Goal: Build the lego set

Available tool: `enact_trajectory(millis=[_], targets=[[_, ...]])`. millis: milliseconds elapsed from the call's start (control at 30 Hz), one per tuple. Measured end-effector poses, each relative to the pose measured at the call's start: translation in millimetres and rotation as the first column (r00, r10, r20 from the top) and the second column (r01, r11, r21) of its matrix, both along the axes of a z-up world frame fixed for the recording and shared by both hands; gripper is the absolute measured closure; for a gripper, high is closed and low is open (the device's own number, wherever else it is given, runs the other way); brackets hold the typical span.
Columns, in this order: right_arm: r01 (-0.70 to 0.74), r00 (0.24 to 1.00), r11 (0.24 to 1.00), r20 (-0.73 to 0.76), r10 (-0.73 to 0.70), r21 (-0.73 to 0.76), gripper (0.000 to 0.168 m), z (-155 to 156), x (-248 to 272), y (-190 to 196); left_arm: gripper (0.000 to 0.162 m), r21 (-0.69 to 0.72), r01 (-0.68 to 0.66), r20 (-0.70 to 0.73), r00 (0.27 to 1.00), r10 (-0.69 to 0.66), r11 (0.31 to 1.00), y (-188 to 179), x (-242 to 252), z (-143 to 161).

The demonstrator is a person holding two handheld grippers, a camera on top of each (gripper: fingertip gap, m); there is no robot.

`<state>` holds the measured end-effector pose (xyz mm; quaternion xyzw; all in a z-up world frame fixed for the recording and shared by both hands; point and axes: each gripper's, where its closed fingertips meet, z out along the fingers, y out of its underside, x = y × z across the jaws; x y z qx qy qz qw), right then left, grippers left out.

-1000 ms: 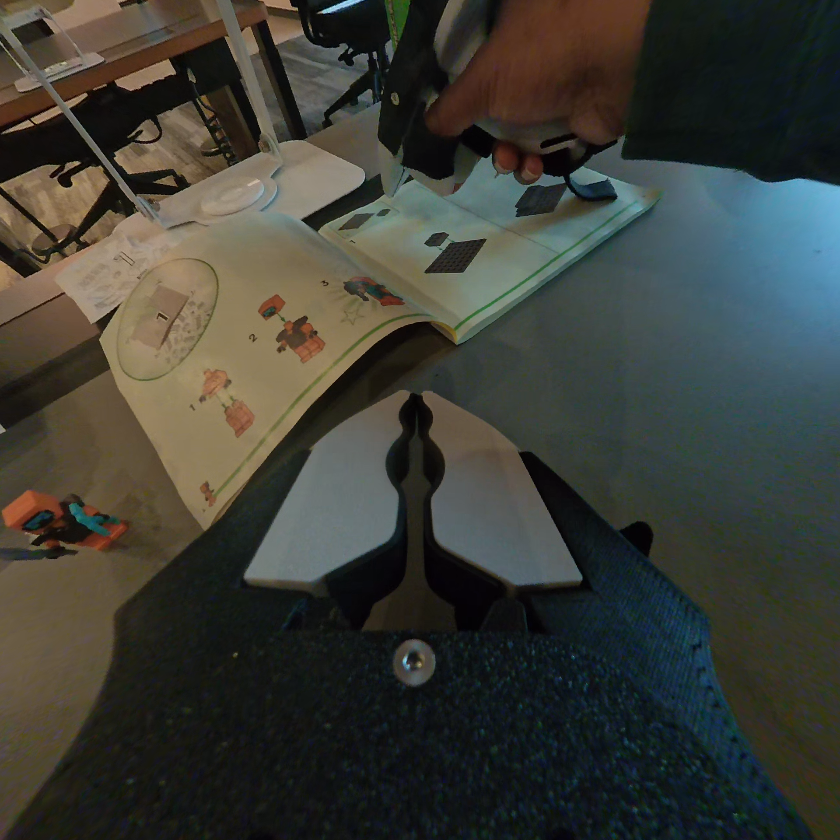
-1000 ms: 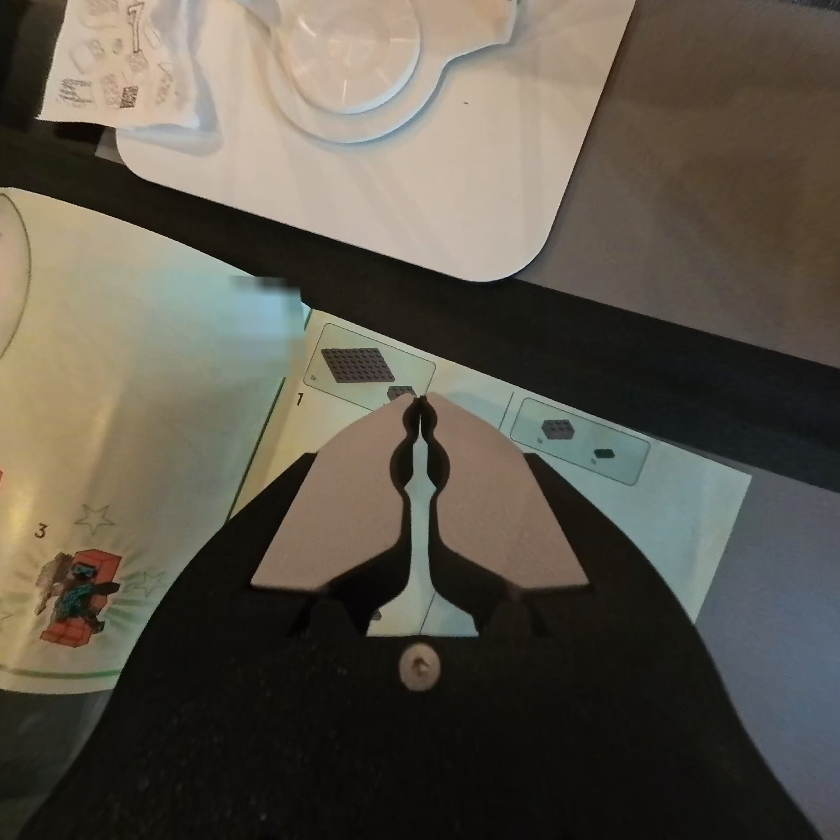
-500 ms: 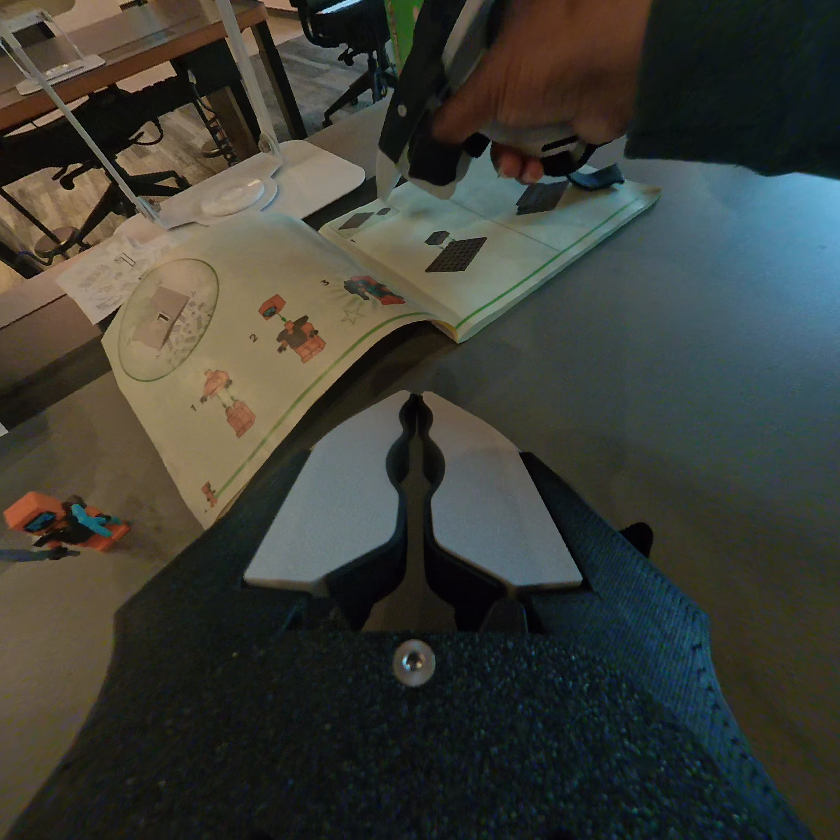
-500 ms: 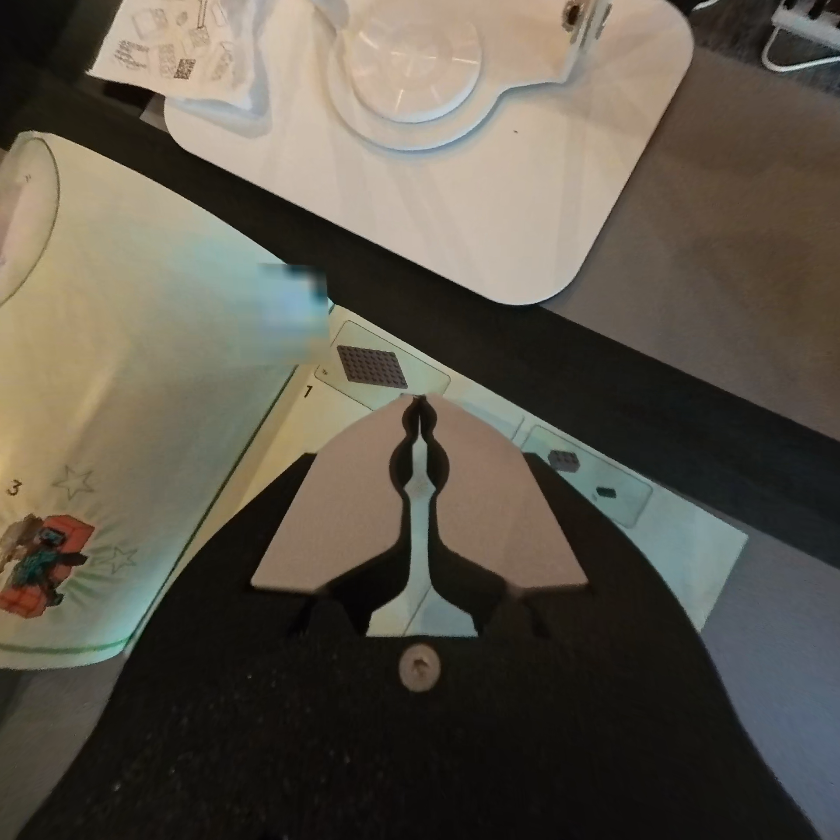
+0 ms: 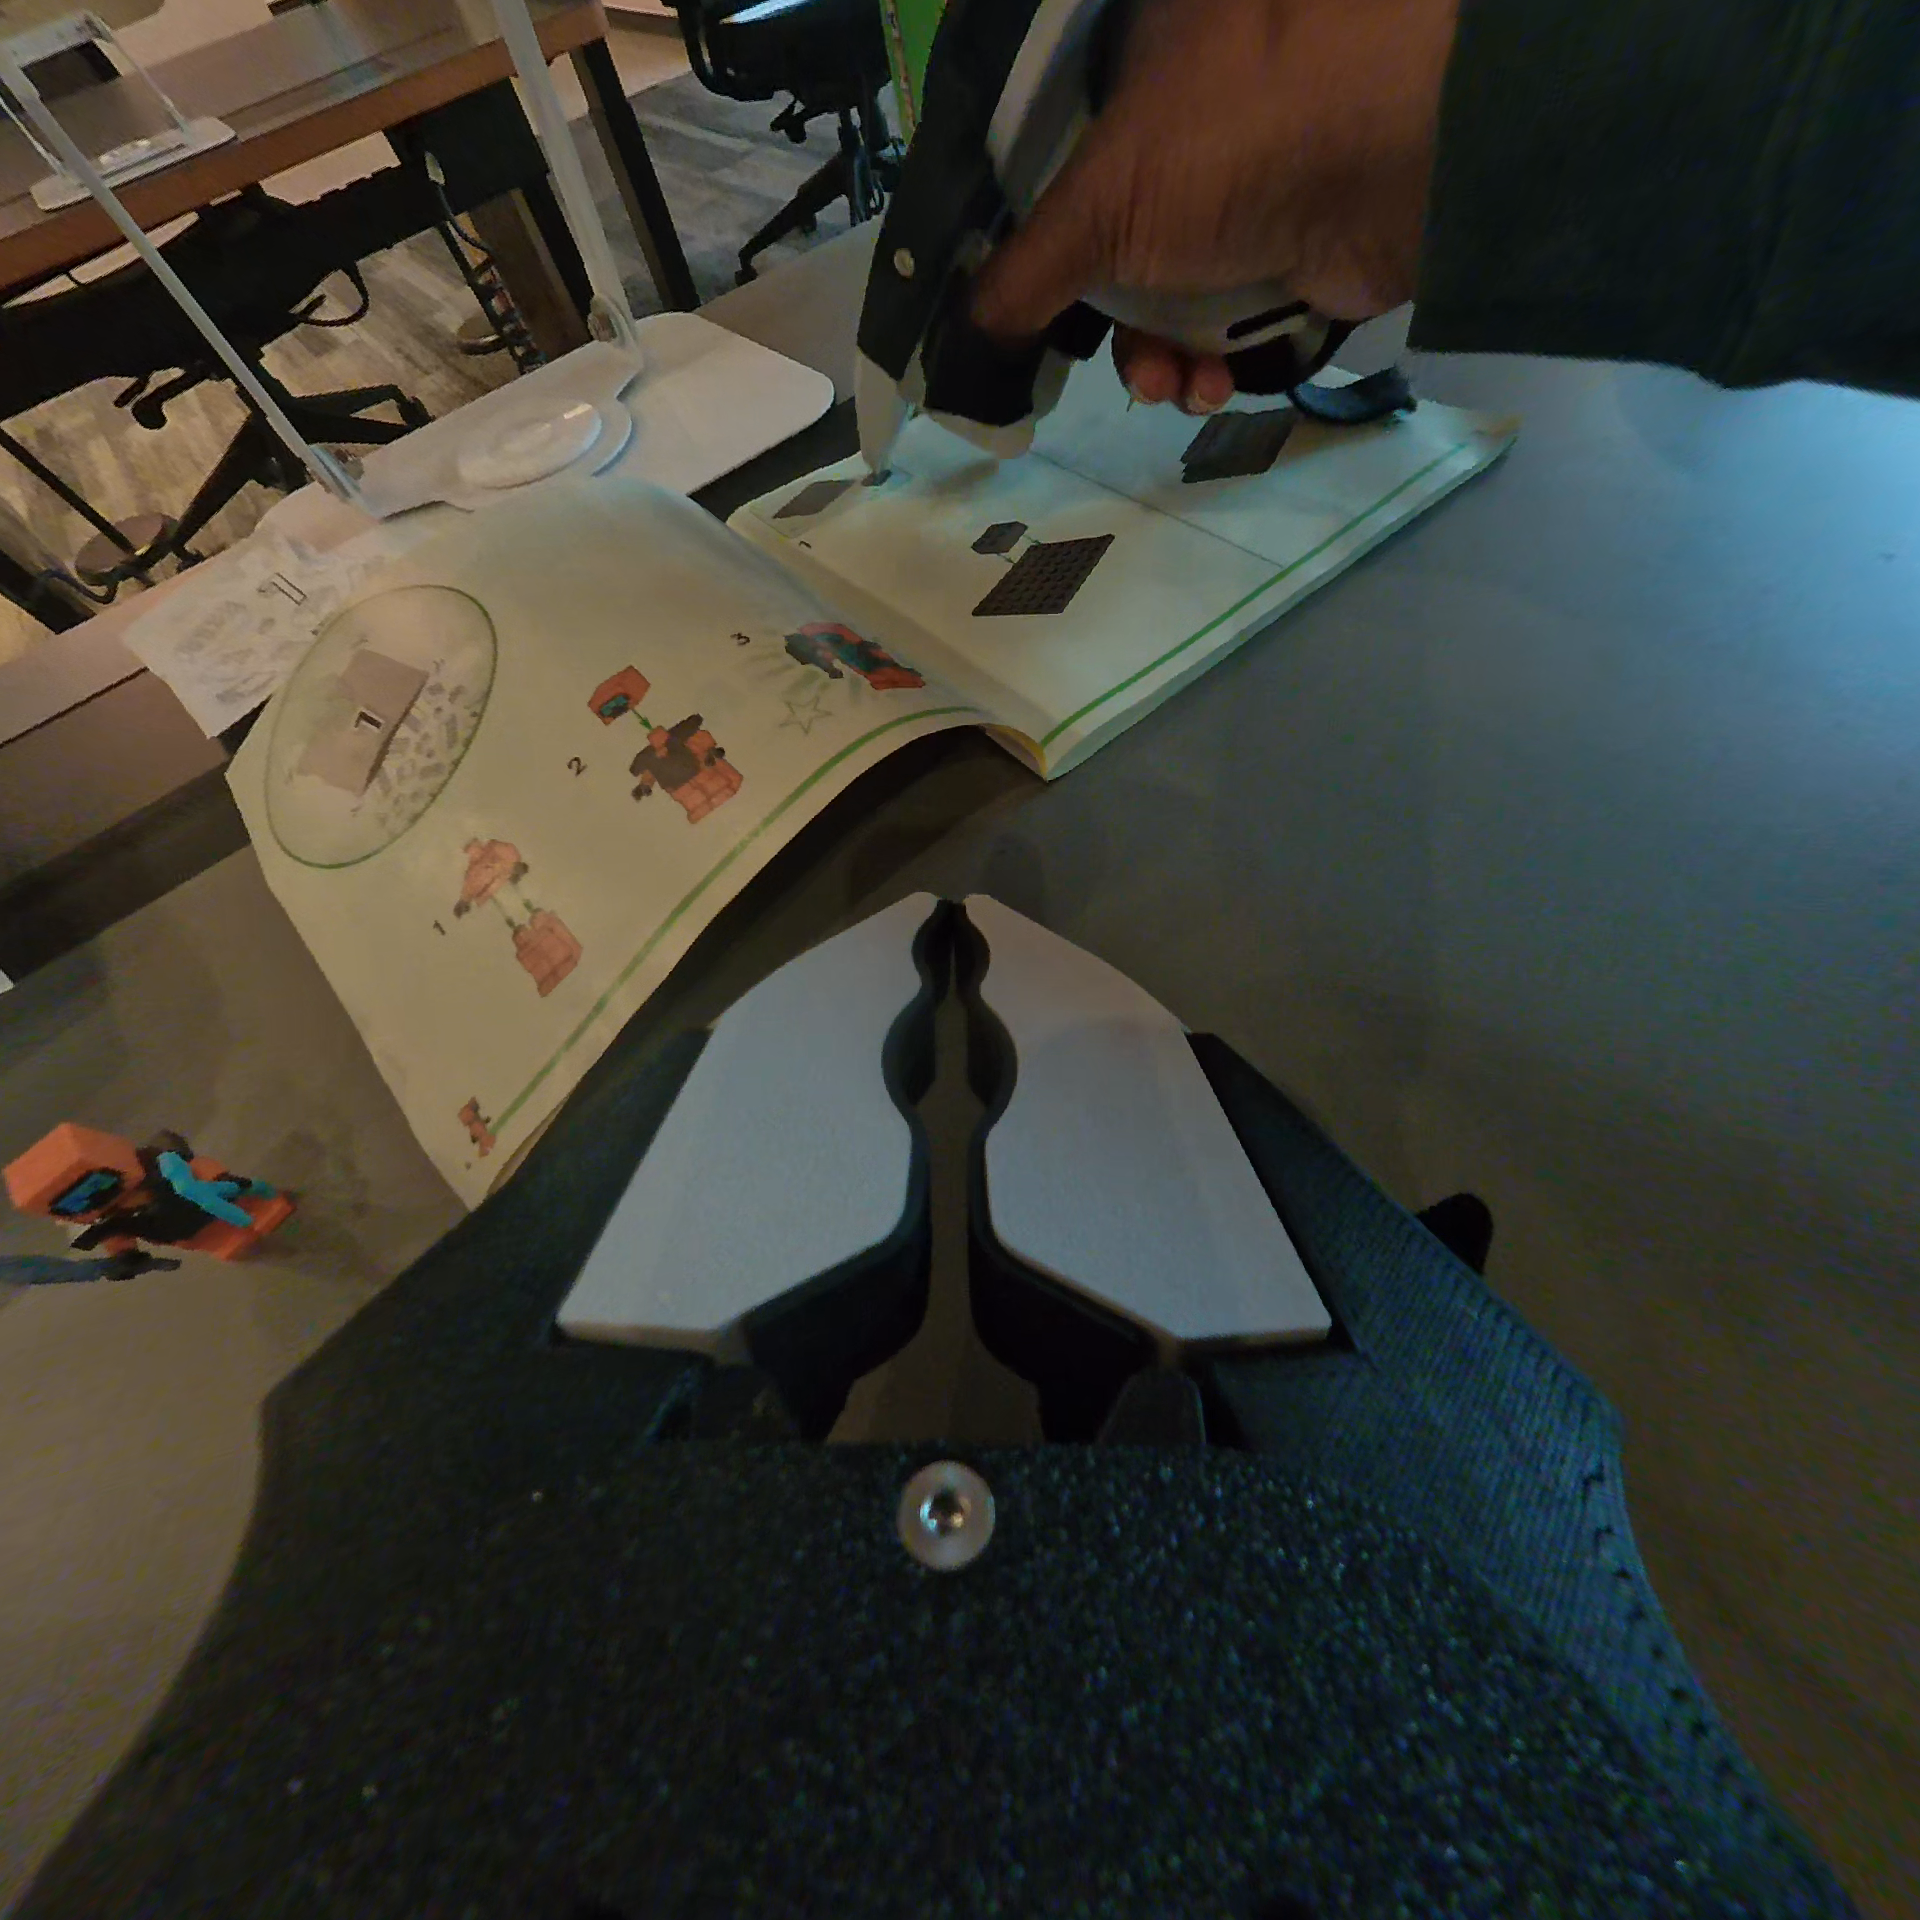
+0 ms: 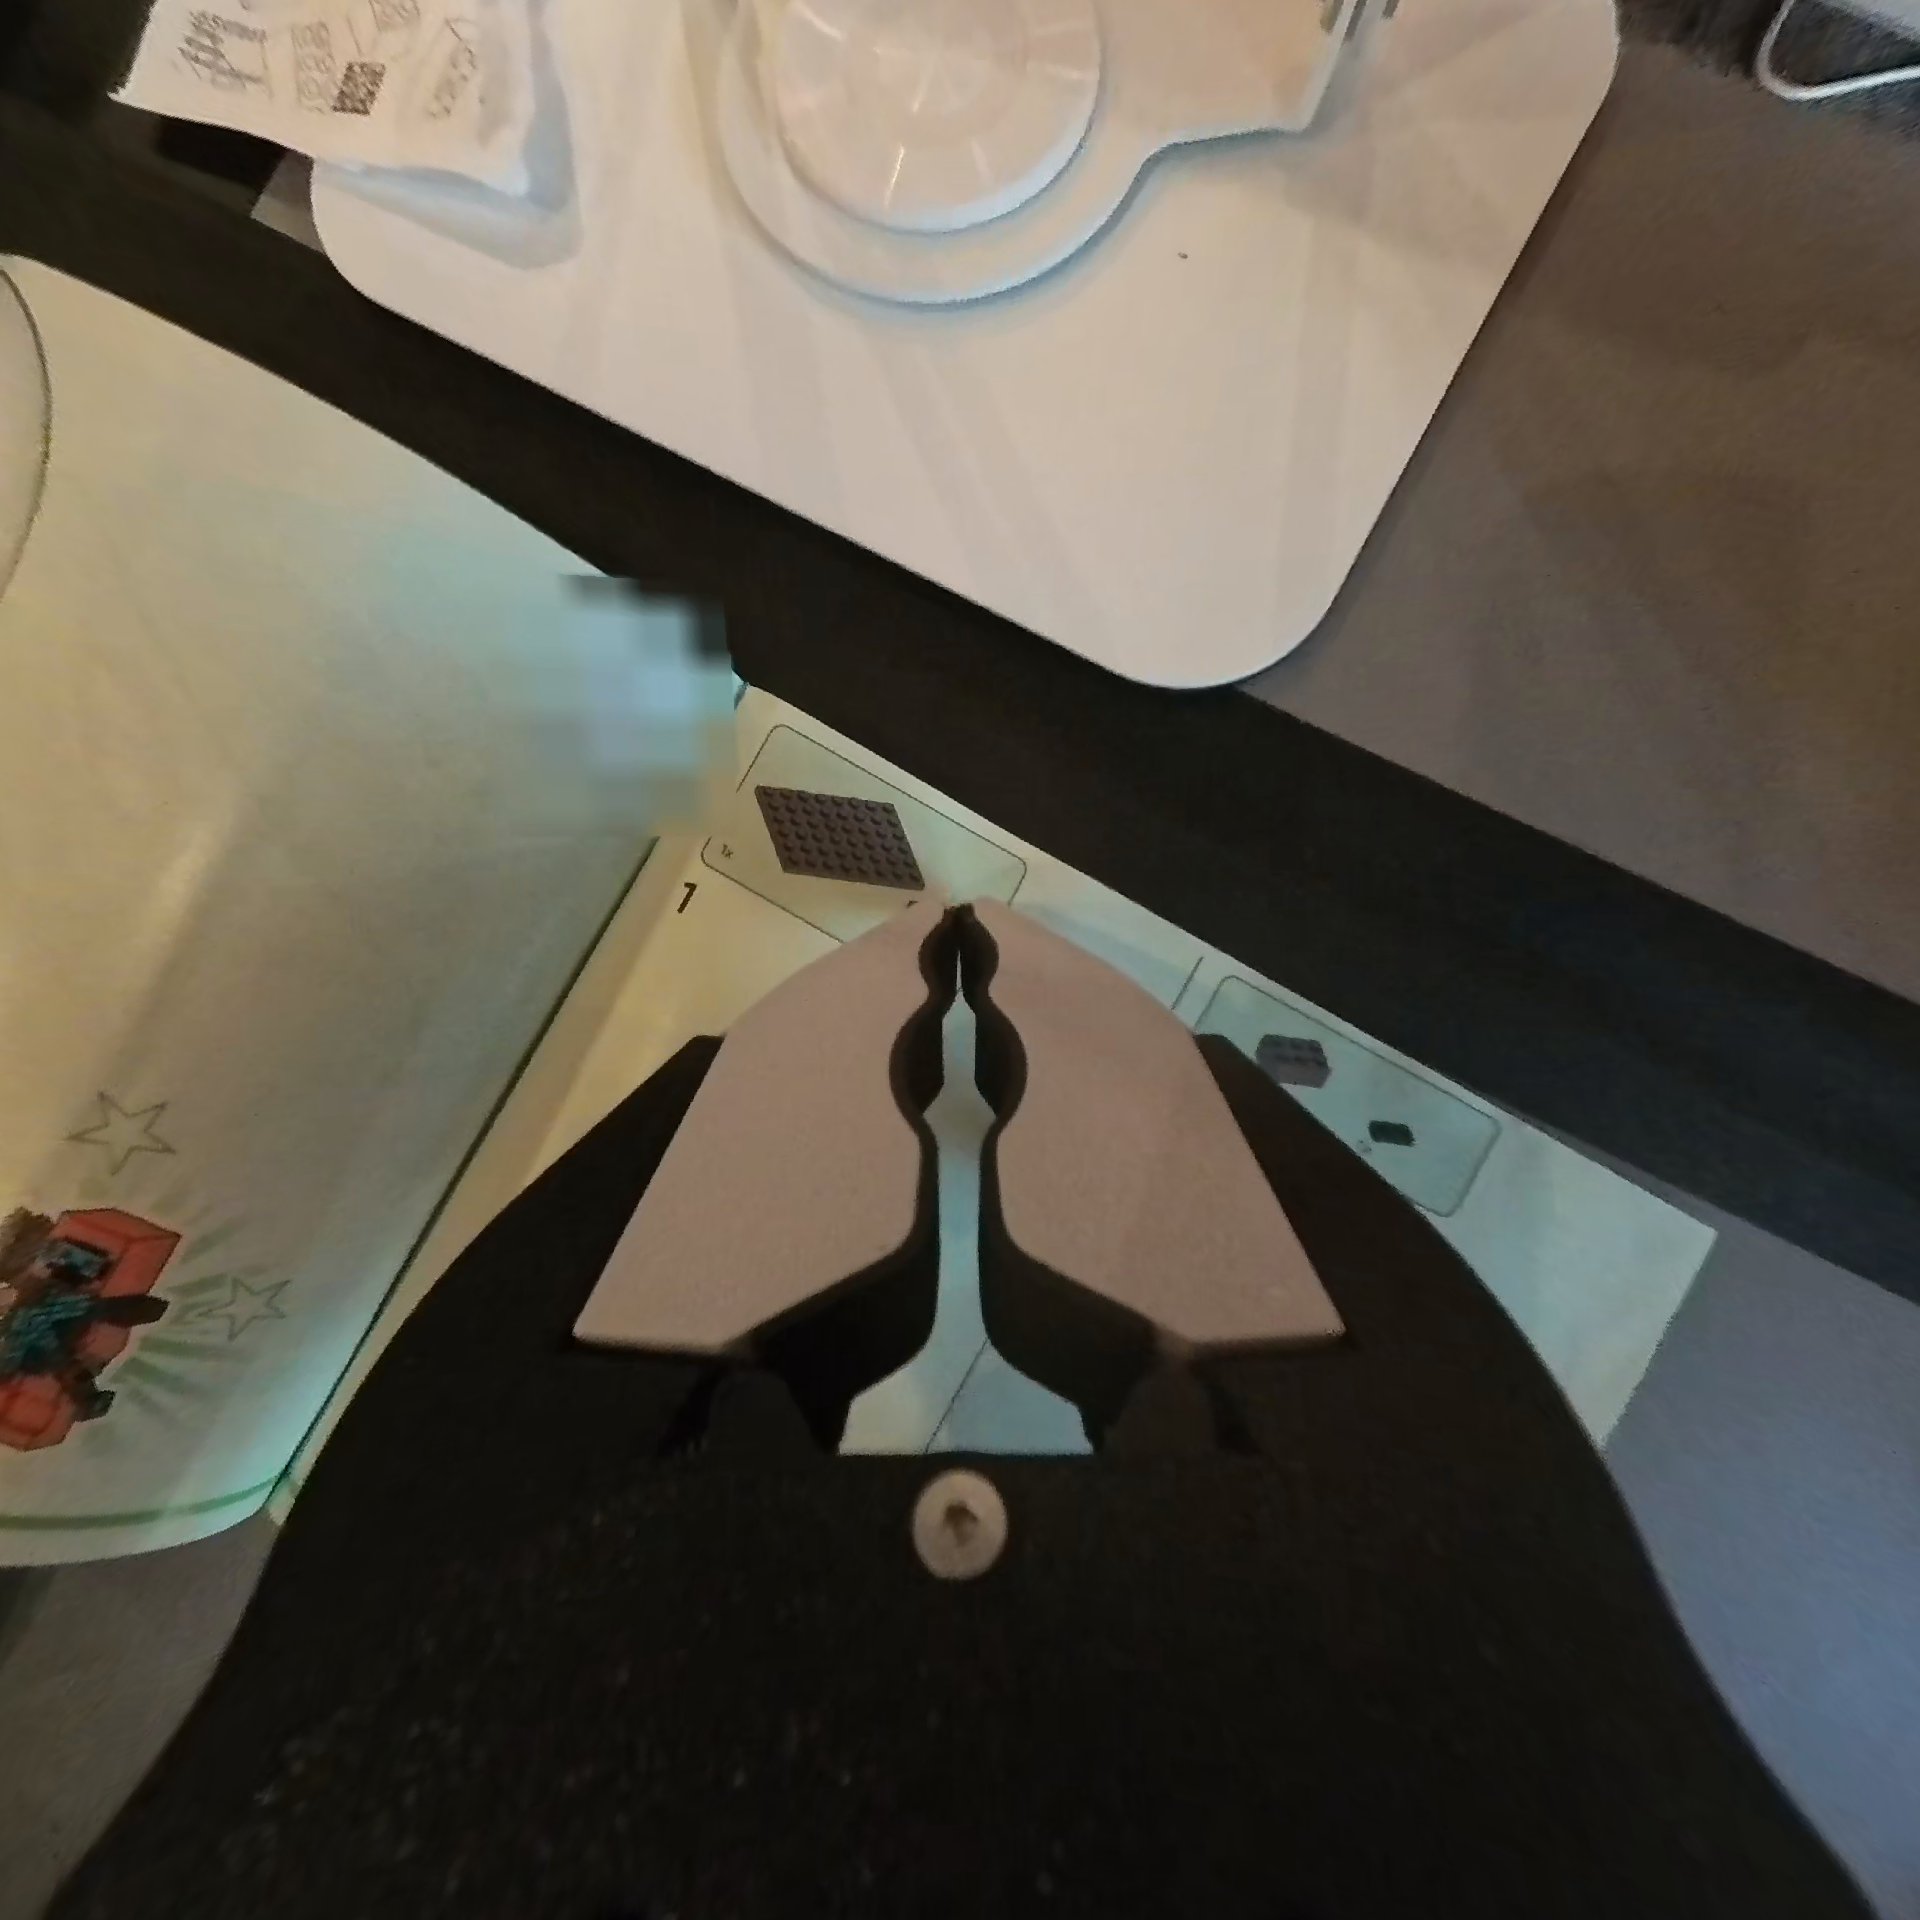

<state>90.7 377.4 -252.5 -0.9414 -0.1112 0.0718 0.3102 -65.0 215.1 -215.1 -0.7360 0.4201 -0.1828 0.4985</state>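
The right gripper point(image 5: 883, 457) dips back onto the open instruction booklet point(image 5: 1132, 582), fingers together and empty, touching the parts diagram. The left gripper point(image 5: 951, 914) hovers shut over the table point(image 5: 1507, 935); building seems not yet begun.

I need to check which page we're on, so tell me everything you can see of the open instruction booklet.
The open paper instruction booklet lies on the grey table, pale pages edged by a green line. Its left page bows upward, printed with an orange figure's numbered build steps; the flatter right page shows dark grey plates and bricks. The shut right gripper points its tip down at that page's top corner; contact is unclear.
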Motion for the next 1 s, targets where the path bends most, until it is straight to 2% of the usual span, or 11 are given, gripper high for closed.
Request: enact_trajectory(millis=[433, 633, 833, 1000], targets=[[0.001, 1.000, 1.000, 0.005, -0.001, -0.029, 0.168, -4.3, -0.5, -1.8, 0.162, 0.001, 0.006, -0.006, 1.000, -0.006, 1.000, -1.1, 1.0, -0.8], [-0.041, 0.999, 0.999, -0.020, 0.041, 0.033, 0.168, 4.4, -4.8, -4.5, 0.162, 0.009, 0.006, -0.005, 1.000, -0.006, 1.000, -1.4, 0.9, 0.8], [-0.124, 0.990, 0.984, -0.051, 0.131, 0.128, 0.168, 29.1, -14.6, -46.3, 0.161, 0.009, 0.010, -0.009, 1.000, -0.010, 1.000, -1.8, 2.1, -0.6], [-0.144, 0.988, 0.981, -0.030, 0.149, 0.129, 0.168, 25.3, -20.5, -83.5, 0.162, 0.007, 0.014, -0.016, 1.000, -0.014, 1.000, -2.5, 2.5, -2.3]])
